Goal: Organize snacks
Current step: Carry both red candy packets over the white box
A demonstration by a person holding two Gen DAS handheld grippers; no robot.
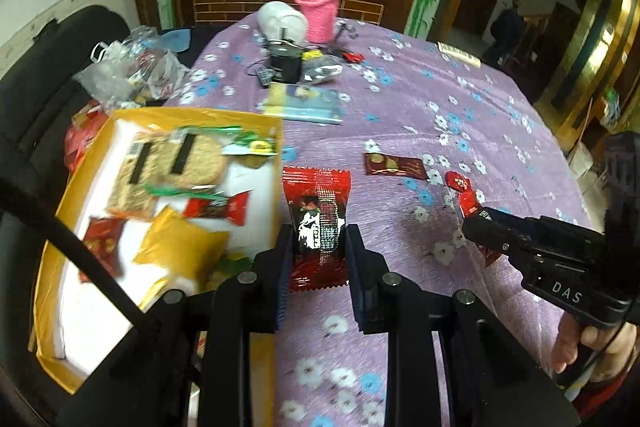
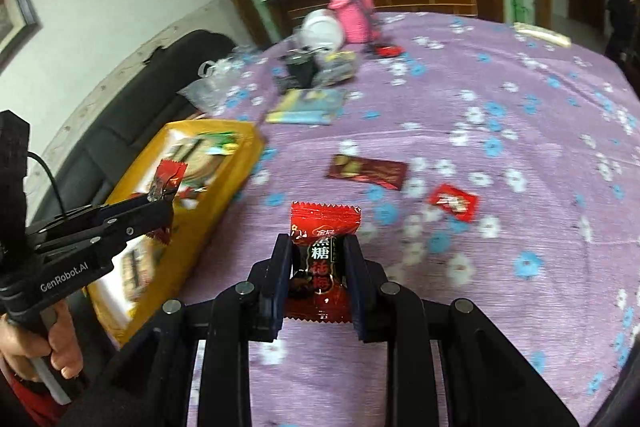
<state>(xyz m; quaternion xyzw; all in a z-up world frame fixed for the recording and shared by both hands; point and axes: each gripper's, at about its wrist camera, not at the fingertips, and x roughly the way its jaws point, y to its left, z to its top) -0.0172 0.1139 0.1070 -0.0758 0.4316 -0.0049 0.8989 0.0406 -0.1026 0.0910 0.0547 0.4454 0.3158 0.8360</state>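
In the left wrist view my left gripper (image 1: 319,233) is shut on a red and black candy packet (image 1: 316,195), held just right of the yellow box (image 1: 192,115). The box holds a round biscuit (image 1: 196,159), a gold packet (image 1: 180,247) and other snacks. In the right wrist view my right gripper (image 2: 318,247) is shut on a similar red and black candy packet (image 2: 325,223) above the purple floral tablecloth (image 2: 500,87). There the left gripper (image 2: 164,197) shows at the left, over the yellow box (image 2: 240,135). A dark red packet (image 2: 368,169) and a small red candy (image 2: 454,201) lie loose on the cloth.
At the far end of the table stand a pink knit-covered jar (image 1: 320,11), a white cup (image 1: 282,21), a small black object (image 1: 285,65) and a yellow-blue packet (image 1: 304,103). Plastic bags (image 1: 128,67) lie on a black sofa at the left. A person's hand (image 1: 592,343) holds the right gripper.
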